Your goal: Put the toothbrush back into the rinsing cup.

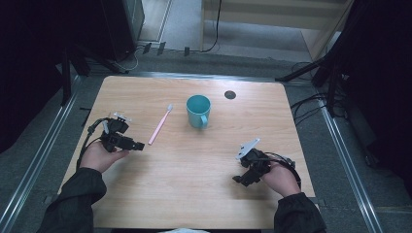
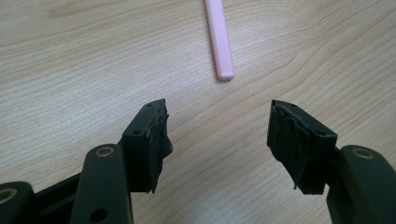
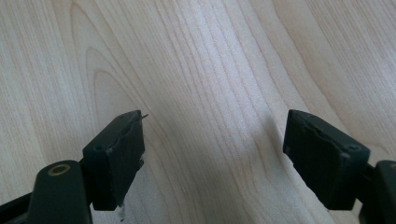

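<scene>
Looking left first, I see my left gripper (image 1: 138,145) with its jaws spread wide and nothing between them, just short of a slim pink toothbrush (image 1: 161,124) with a squared handle end. It lies flat on the pale wood-grain table (image 1: 194,194), left of the teal mug (image 1: 198,110), bristles pointing away toward the dark floor, handle toward me. My right gripper (image 1: 236,179) also gapes empty.

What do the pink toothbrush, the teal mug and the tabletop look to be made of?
Toothbrush: likely plastic, with a matte pale pink handle that has moulded straight edges and a squared end.
Mug: ceramic or plastic, hard to tell; even teal colour with a slight sheen.
Table: light wood or wood-look laminate, with visible grain lines and a smooth, low-gloss surface.
</scene>
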